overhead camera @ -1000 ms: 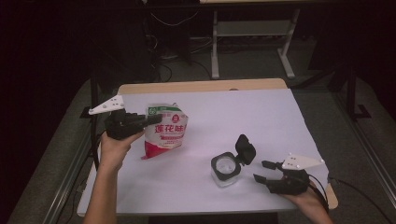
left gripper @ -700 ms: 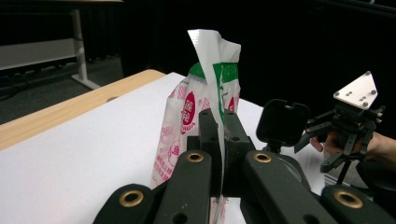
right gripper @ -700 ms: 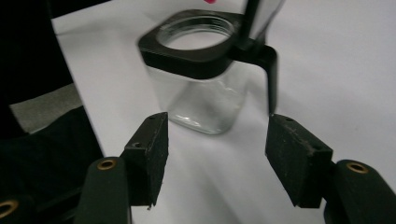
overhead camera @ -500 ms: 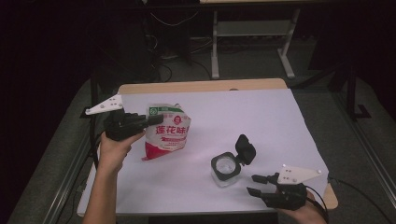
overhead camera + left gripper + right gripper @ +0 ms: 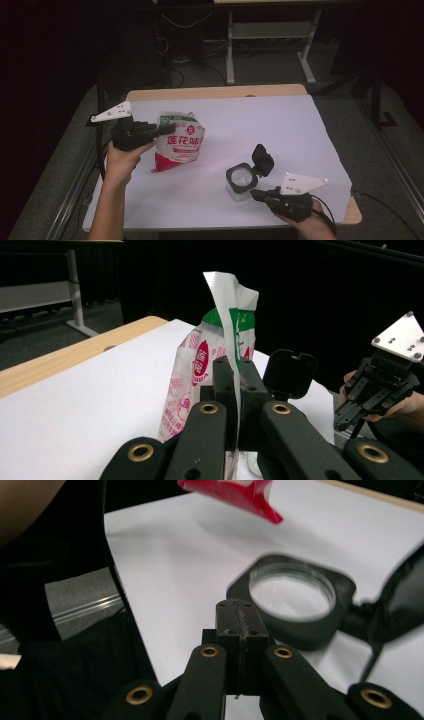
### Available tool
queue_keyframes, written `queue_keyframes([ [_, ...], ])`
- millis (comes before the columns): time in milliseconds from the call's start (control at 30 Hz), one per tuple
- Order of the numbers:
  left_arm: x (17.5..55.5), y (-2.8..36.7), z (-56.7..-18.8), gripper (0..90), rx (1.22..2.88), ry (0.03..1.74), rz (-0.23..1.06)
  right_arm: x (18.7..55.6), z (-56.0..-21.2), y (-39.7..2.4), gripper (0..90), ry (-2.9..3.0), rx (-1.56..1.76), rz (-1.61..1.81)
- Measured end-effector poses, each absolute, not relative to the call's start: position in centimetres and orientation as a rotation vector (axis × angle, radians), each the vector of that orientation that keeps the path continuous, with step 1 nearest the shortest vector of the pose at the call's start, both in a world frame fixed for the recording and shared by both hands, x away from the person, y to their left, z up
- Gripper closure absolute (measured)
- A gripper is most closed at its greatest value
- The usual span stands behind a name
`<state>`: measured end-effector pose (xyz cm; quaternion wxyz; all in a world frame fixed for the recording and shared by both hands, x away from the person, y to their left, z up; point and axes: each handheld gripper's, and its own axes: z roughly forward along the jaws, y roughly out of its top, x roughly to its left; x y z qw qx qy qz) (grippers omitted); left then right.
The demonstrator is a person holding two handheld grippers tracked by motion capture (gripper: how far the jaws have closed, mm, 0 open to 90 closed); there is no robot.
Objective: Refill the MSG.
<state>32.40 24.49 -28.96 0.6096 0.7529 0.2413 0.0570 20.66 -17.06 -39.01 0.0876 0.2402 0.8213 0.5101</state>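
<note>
A white, green and red snack bag (image 5: 181, 142) stands tilted on the white table cover, and my left gripper (image 5: 166, 130) is shut on its upper left edge. In the left gripper view the jaws pinch the thin bag edge (image 5: 235, 375), with the bag (image 5: 197, 360) rising past them. A small clear container (image 5: 241, 180) with a black rim and an open black flip lid (image 5: 263, 159) sits right of centre. My right gripper (image 5: 256, 193) is shut, with its tips at the container's near side. In the right gripper view the shut jaws (image 5: 243, 614) hold nothing, right beside the rim (image 5: 295, 625).
The white sheet (image 5: 280, 130) covers most of the wooden table (image 5: 215, 92), with bare room at the back and right. The other hand's gripper (image 5: 380, 385) and the lid (image 5: 290, 372) appear beyond the bag. The bag's red bottom corner (image 5: 235, 492) hangs at the top. Dark floor and a metal frame (image 5: 270, 35) lie behind.
My right gripper has moved toward the near table edge and leftward, ending at the container's near side. The left gripper and the bag have barely moved.
</note>
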Motion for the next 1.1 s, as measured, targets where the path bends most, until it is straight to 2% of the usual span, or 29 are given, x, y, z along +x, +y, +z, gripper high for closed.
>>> queue_keyframes([
  [1100, 30.6, 23.9, -27.4, 90.0, 1.706, 0.441, 0.008, 28.0, -36.7, -5.8, 90.0, 2.290, 0.784, 1.382],
])
